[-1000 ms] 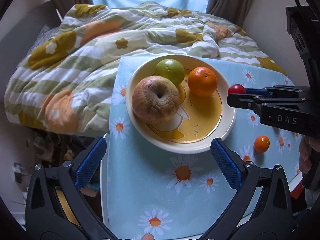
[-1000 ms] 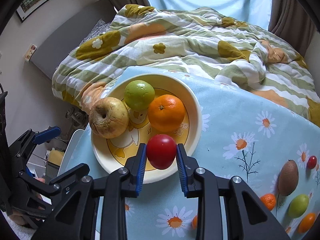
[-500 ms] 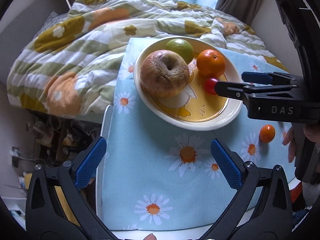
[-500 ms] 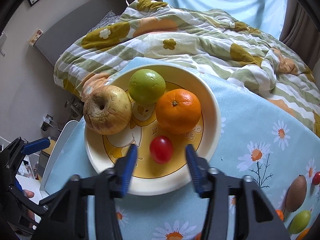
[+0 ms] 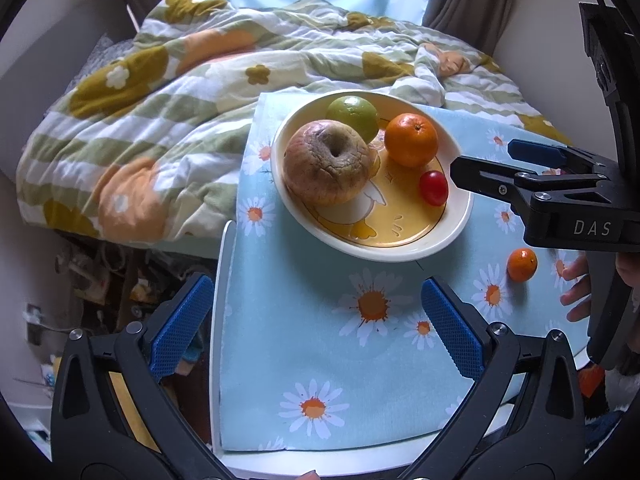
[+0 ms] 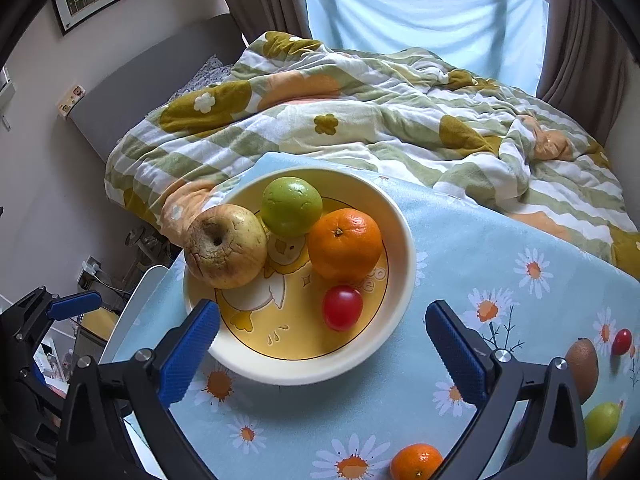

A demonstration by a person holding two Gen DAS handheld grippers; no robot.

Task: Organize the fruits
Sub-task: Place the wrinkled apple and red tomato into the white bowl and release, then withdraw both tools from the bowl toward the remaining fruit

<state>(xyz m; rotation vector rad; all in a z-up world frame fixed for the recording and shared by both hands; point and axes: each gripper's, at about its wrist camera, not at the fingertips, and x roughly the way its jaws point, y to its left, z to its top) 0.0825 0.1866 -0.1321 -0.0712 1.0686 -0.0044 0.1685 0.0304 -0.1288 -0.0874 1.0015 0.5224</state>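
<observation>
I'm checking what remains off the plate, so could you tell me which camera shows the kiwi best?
The right wrist view: the kiwi lies on the tablecloth at the right edge, partly behind the right gripper. The left wrist view does not show it at all.

Both wrist views look down closely across the table, sharing the plate (image 5: 460,236) (image 6: 404,280) from opposite sides.
</observation>
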